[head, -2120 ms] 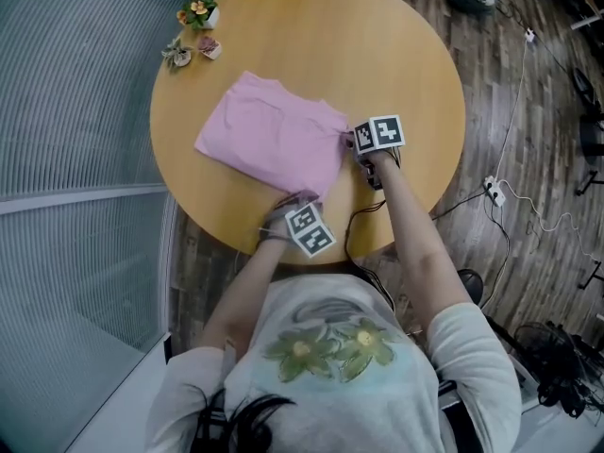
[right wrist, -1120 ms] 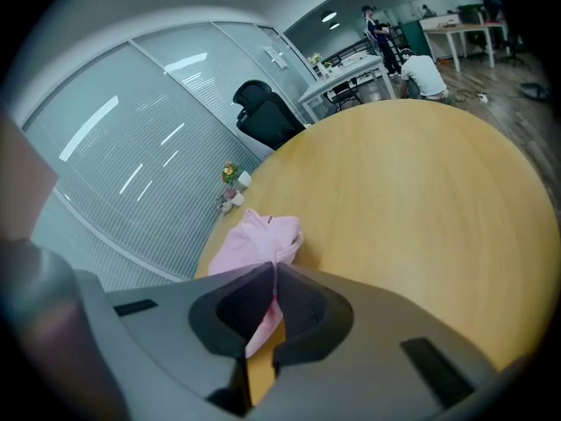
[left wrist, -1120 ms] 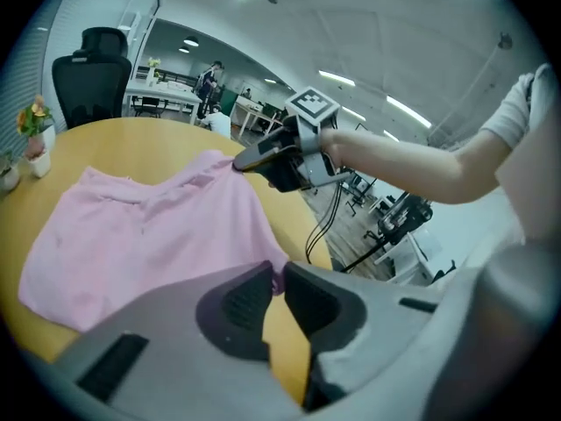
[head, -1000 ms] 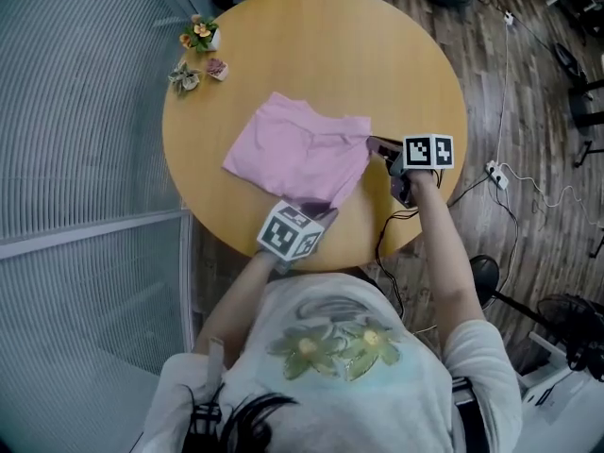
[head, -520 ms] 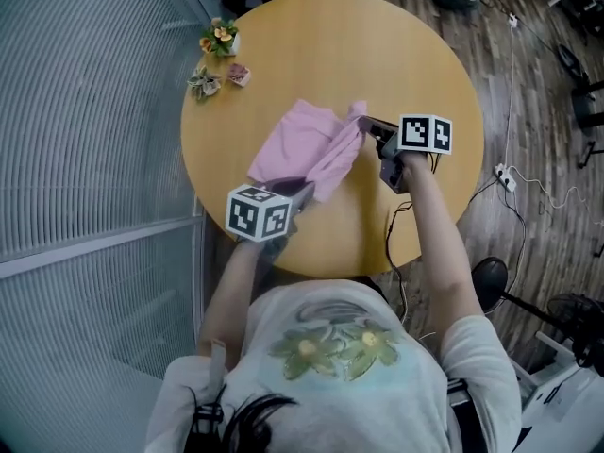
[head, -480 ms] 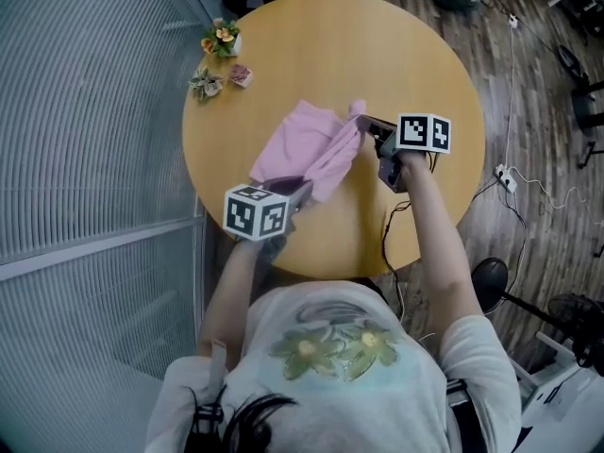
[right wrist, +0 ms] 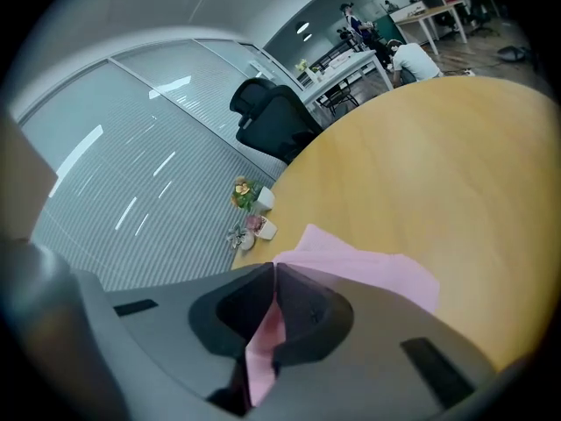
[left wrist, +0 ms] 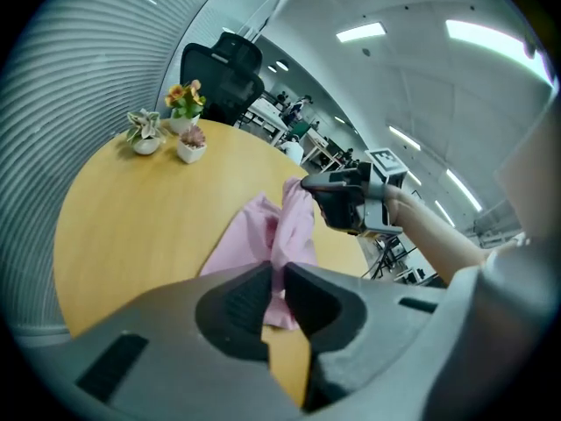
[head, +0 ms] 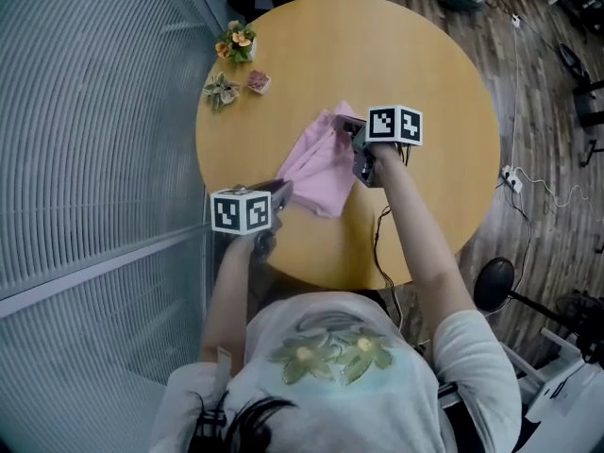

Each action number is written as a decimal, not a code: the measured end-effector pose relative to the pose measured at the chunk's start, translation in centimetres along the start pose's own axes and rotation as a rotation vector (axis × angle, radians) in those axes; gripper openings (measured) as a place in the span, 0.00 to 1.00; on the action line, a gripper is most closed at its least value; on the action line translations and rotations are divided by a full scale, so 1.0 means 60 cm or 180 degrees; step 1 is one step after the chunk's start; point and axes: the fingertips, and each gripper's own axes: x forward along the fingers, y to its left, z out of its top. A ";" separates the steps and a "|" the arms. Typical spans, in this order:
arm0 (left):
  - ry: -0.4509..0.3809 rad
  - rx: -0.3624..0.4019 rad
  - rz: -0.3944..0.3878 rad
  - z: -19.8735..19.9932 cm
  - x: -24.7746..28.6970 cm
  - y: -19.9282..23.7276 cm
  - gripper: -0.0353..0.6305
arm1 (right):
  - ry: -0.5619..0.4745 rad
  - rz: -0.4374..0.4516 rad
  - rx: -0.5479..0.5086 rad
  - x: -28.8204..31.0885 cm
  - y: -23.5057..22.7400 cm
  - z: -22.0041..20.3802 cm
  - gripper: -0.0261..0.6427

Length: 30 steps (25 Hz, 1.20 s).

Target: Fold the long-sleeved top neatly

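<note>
**A:** Where do we stand with the top?

**B:** The pink long-sleeved top point(head: 319, 163) lies in the middle of the round table point(head: 425, 55), folded down to a narrow bundle, and we have it at two corners. In the head view our left gripper point(head: 280, 189) is at the lower left of the cloth. Its jaws are pressed together on a pinch of pink fabric, and the left gripper view shows the cloth running right between them. Our right gripper point(head: 342, 124) is at the cloth's upper edge, clamped tight on the other corner, with fabric hanging down between its jaws.

**A:** So we are midway through carrying an edge over?

**B:** That is how we read it. The held edge looks raised off the wood and bunched into a ridge between the two grippers, while the rest lies on the table.

**A:** How do we make the fold land clean?

**B:** We should draw the grippers apart until the edge between them goes taut. Then we hold both at one height and lay the edge over so it meets the opposite edge squarely. If we let go while the cloth sags, we will likely press a crease across the panel.

**A:** Anything nearby to mind?

**B:** The small potted plants point(head: 236, 41) stand at the table's upper left rim, apart from the cloth. We should stop our sweep short of them.
</note>
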 end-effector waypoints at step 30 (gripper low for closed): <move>0.0613 0.0326 0.0745 -0.080 0.084 0.155 0.15 | 0.0393 -0.0063 -0.0281 0.188 -0.008 -0.053 0.26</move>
